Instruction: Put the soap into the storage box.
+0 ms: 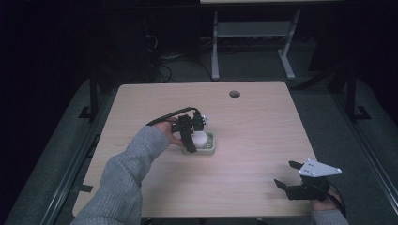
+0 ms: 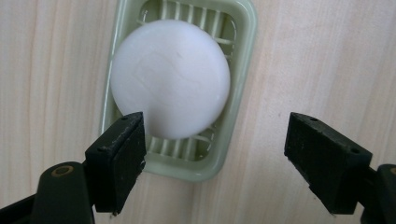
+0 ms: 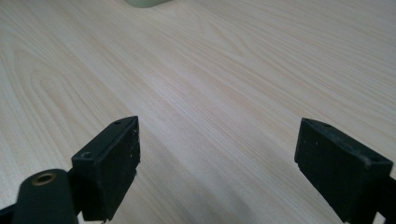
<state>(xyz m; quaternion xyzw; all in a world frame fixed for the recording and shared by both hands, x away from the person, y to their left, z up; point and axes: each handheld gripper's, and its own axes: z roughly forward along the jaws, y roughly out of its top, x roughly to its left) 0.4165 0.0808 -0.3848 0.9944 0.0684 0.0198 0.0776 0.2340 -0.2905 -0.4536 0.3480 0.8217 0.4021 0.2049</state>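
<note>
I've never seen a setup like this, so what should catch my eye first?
Probably the round white soap lying in a pale green slatted dish near the middle of the wooden table. The left tool hangs over it with its jaws wide apart, while the right tool waits open near the table's front right corner.

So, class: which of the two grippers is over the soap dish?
The left gripper, fingers open above the white soap in its green dish; the right gripper waits apart.
</note>
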